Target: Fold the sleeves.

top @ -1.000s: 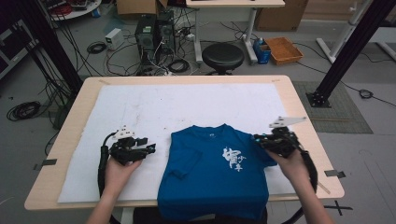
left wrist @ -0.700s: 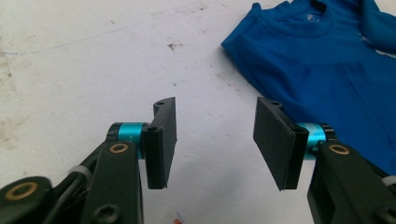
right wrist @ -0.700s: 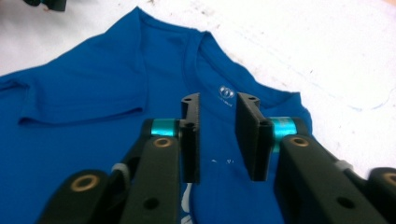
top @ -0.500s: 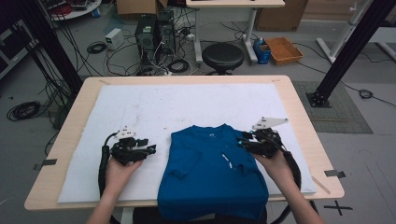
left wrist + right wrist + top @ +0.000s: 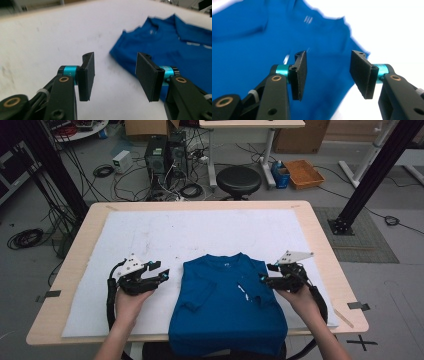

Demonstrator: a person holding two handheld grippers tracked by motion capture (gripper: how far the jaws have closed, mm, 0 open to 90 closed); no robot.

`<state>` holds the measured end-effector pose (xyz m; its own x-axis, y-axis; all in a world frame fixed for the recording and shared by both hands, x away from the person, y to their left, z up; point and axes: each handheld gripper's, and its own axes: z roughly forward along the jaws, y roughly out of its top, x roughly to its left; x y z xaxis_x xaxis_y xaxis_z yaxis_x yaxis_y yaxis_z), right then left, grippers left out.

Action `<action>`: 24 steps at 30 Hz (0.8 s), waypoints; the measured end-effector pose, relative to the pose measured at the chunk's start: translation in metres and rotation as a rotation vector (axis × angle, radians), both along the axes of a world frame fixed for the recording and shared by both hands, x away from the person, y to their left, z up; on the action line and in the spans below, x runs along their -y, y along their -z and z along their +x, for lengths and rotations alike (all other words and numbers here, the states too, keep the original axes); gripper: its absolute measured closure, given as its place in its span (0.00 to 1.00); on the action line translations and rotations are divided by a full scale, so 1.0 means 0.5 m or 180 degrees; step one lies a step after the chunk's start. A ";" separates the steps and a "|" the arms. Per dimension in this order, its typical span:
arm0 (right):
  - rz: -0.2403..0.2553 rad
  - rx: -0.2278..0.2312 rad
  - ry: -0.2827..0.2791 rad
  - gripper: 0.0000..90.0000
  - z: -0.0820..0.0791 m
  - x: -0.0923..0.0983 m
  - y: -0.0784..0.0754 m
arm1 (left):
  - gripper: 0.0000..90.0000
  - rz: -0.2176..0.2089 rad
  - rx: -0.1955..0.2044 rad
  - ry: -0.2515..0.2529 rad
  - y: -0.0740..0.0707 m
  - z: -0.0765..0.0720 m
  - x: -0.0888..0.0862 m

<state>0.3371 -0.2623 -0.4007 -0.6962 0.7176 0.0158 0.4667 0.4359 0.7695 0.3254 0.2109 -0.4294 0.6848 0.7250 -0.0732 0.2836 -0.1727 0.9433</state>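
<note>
A blue T-shirt [image 5: 227,305] lies on the white mat [image 5: 200,235], its collar pointing away and its hem hanging over the table's near edge. Both side parts are folded inward, with a bit of white print showing in the middle. My left gripper [image 5: 159,271] is open just left of the shirt, over bare mat; in the left gripper view [image 5: 115,72] the shirt [image 5: 180,47] lies to the right. My right gripper [image 5: 265,272] is open at the shirt's right edge; the right gripper view [image 5: 328,72] has blue cloth [image 5: 262,45] under its jaws.
The wooden table [image 5: 325,245] ends close behind my hands. Beyond its far edge stand a black stool [image 5: 239,180], computer towers [image 5: 165,152], cables and an orange box [image 5: 304,172]. A black frame post [image 5: 367,167] rises at the right.
My right gripper swept left over the shirt, folding its right side inward and covering most of the white print, then drew back to the shirt's right edge with open jaws. The left gripper barely moved.
</note>
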 end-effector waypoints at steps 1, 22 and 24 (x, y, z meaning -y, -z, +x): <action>0.0063 0.0021 0.0033 0.52 0.010 0.007 -0.007 | 0.55 0.0000 0.0000 0.0000 0.000 0.000 0.000; 0.0466 0.0327 0.0441 0.46 0.059 0.129 -0.011 | 0.42 -0.0242 -0.0252 -0.0059 -0.062 0.051 0.033; 0.0478 0.0314 0.0457 0.46 0.059 0.133 -0.011 | 0.40 -0.0254 -0.0185 -0.0083 -0.064 0.046 0.027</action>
<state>0.3667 -0.3287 -0.3950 -0.5907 0.8041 0.0668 0.4350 0.2476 0.8657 0.3482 0.1972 -0.3974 0.6586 0.7329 -0.1704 0.3417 -0.0895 0.9355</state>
